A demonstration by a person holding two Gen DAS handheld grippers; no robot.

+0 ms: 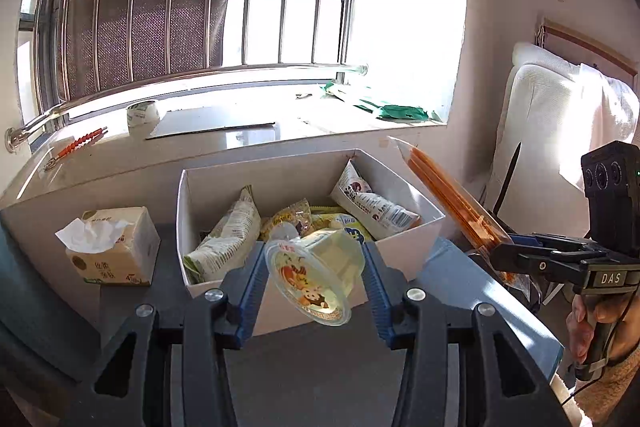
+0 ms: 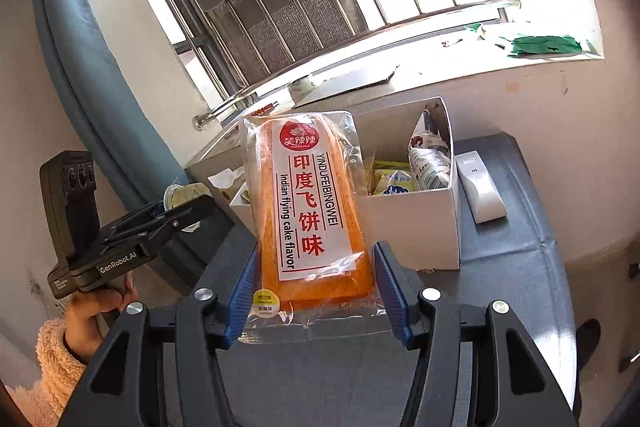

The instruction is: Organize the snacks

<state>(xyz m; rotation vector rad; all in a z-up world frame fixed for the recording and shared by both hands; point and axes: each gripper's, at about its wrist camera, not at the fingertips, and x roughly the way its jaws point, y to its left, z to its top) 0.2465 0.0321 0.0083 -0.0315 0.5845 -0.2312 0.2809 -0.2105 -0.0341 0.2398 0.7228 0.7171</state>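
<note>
1. Snacks: two are in my claws, the rest sit in the white box [image 1: 408, 251] straight ahead of both claws.
2. My left gripper [image 1: 314, 277] is partly closed, its blue pads clamping a clear jelly cup [image 1: 316, 271] by the sides. The cup is tilted, its printed lid facing back toward my camera, held in front of the box's near wall.
3. My right gripper [image 2: 316, 283] is partly closed on the orange flatbread pack [image 2: 308, 203]. It grips the pack's lower end; the pack stands up and leans away from me, label toward the camera.
4. From the left claw, the right gripper [image 1: 516, 259] is off to the right, its pack [image 1: 448, 195] slanting up beside the box's right corner.
5. From the right claw, the left gripper [image 2: 176, 215] is off to the left, a hand [image 2: 96, 311] in a fuzzy sleeve on its handle.
6. Inside the box: a green-white bag [image 1: 224, 239] at left, yellow packs [image 1: 292, 217] in the middle, a white pouch [image 1: 372, 203] leaning on the right wall.
7. Tissue pack [image 1: 116, 247] is left of the box, on the same dark surface [image 1: 316, 379].
8. White remote-like device [image 2: 480, 187] lies just right of the box.
</note>
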